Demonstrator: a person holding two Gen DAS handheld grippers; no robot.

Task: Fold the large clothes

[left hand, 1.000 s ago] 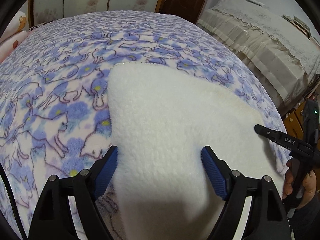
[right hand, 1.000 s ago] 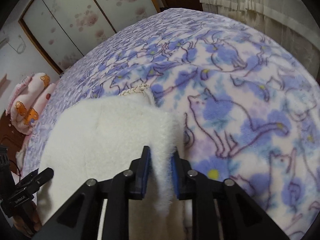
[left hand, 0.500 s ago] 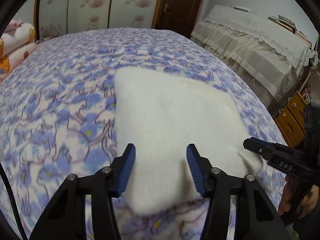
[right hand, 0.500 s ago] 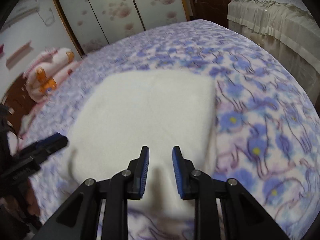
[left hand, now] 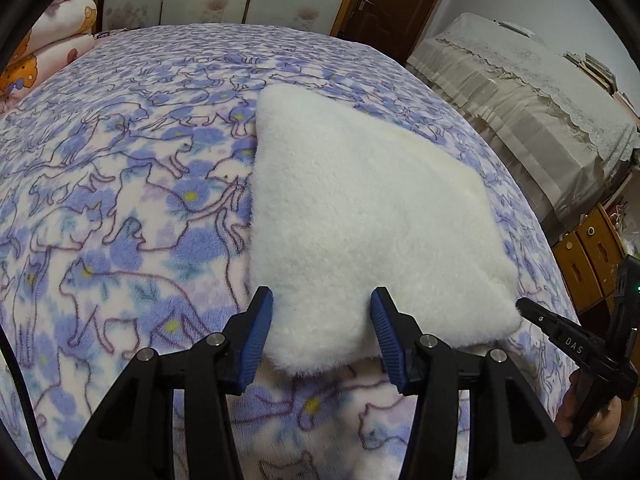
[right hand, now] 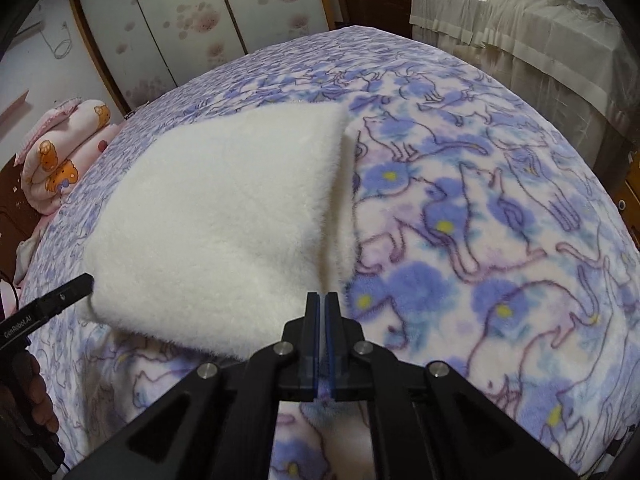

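A white fluffy garment [left hand: 360,216] lies folded into a flat square on the bed; it also shows in the right wrist view [right hand: 224,224]. My left gripper [left hand: 322,332] is open, its blue pads [left hand: 258,336] on either side of the garment's near corner, holding nothing. My right gripper [right hand: 321,308] is shut and empty, just in front of the garment's near right edge. The right gripper's tip [left hand: 560,332] shows at the garment's right corner in the left wrist view. The left gripper's tip [right hand: 48,304] shows at its left corner in the right wrist view.
The bed has a purple and white cat-print blanket [left hand: 120,208]. Rolled pink bedding [right hand: 60,160] lies at the bed's far left. A covered piece of furniture [left hand: 540,108] and wooden drawers [left hand: 592,256] stand to the right. Wardrobe doors [right hand: 180,20] are behind.
My right gripper let go of the garment's edge, pulled back and shut empty. My left gripper pulled back toward the near corner and narrowed. The garment now lies flat.
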